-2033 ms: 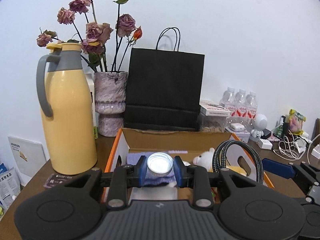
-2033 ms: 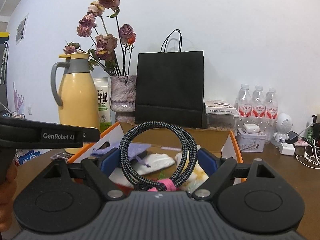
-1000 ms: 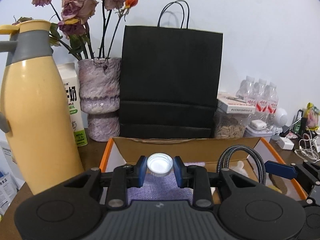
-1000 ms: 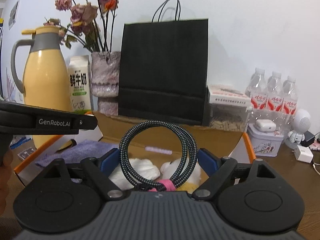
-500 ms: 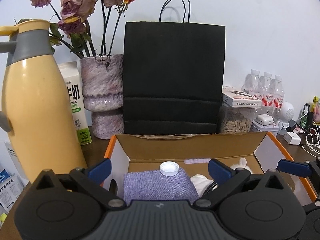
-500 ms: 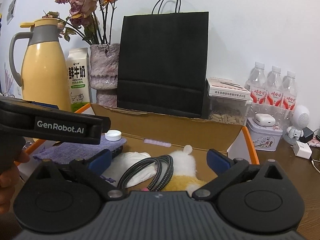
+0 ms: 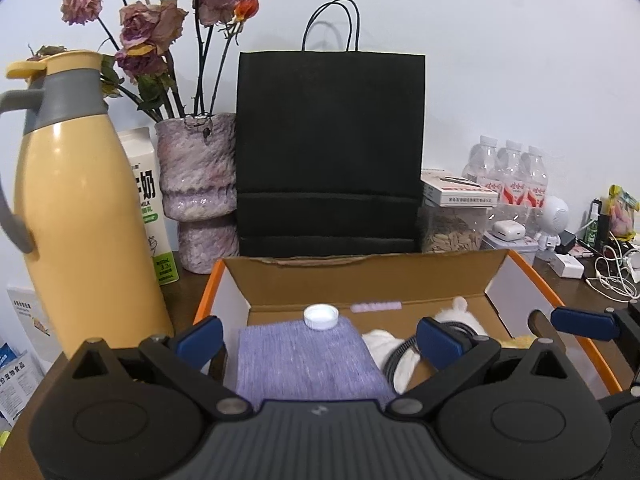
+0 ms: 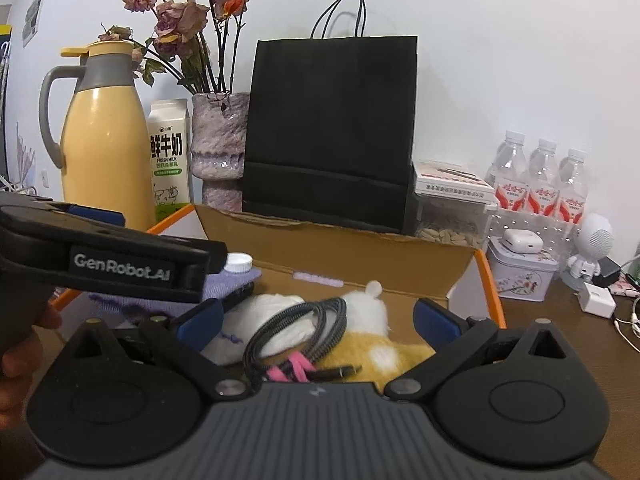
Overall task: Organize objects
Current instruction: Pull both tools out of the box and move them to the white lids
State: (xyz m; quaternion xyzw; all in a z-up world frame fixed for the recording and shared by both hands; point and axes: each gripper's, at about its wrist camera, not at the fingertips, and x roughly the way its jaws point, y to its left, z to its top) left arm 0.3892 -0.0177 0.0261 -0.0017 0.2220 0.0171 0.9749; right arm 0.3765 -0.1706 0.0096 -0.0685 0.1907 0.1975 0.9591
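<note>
An open cardboard box (image 7: 360, 276) with an orange rim stands in front of both grippers. Inside it, a white bottle cap (image 7: 321, 317) rests on the far edge of a purple cloth pouch (image 7: 304, 364). My left gripper (image 7: 320, 340) hangs open just above the pouch, holding nothing. In the right wrist view a coiled grey braided cable (image 8: 296, 328) with a pink tie lies on a white and yellow plush toy (image 8: 370, 316) in the box (image 8: 360, 252). My right gripper (image 8: 316, 326) is open over the cable, not touching it. The cap (image 8: 239, 262) shows behind one of the left gripper's fingers (image 8: 120, 264).
Behind the box stands a black paper bag (image 7: 330, 152). To the left are a purple vase (image 7: 196, 188) of dried roses, a milk carton (image 7: 150, 216) and a yellow thermos jug (image 7: 80, 208). Right of the box are a seed jar (image 7: 452, 232), water bottles (image 7: 508, 184), a tin and chargers with cables (image 7: 612, 276).
Both grippers have opened. The cap dropped from the left one onto the purple pouch, and the cable fell from the right one onto the plush toy. Both grippers drew back slightly.
</note>
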